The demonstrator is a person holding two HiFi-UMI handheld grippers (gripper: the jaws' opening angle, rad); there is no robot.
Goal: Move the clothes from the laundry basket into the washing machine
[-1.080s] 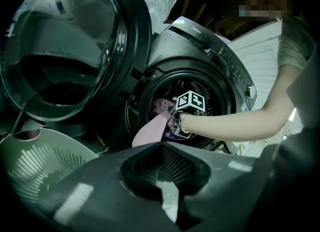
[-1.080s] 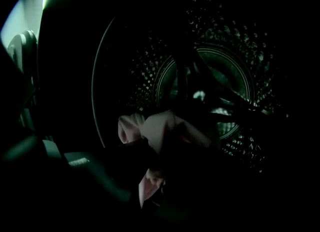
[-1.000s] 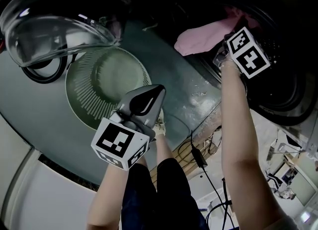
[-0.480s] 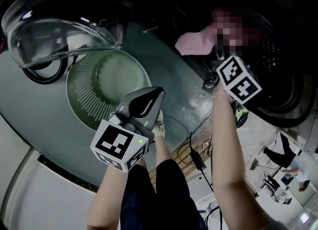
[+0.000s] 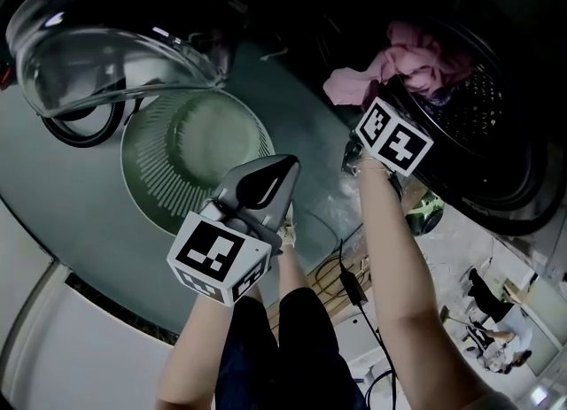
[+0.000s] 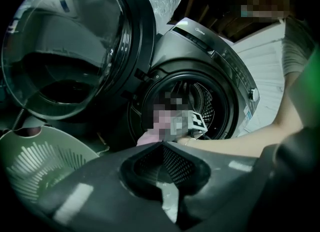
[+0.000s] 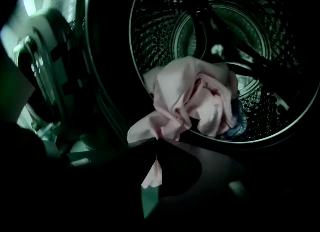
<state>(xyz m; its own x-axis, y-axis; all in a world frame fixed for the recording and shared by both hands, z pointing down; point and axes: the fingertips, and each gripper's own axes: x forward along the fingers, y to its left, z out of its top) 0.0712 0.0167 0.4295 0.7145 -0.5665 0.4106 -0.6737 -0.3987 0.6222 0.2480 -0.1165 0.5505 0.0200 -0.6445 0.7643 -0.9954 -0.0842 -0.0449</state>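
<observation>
Dim laundry room, washing machine (image 6: 210,50) door open: right gripper (image 7: 155,144) pinches pink garment (image 7: 190,100) at drum rim; left gripper (image 6: 161,145) pressed together, empty, over laundry basket (image 5: 146,178).

Laundry area: front-load washing machine (image 6: 220,65), glass door (image 6: 65,50) open, green laundry basket (image 5: 190,147) beside, cables (image 5: 350,275) on floor.

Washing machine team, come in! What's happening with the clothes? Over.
Left gripper shut, empty, by the basket. Right gripper shut on pink cloth draped over the drum lip. Door open, nothing blocking.
</observation>
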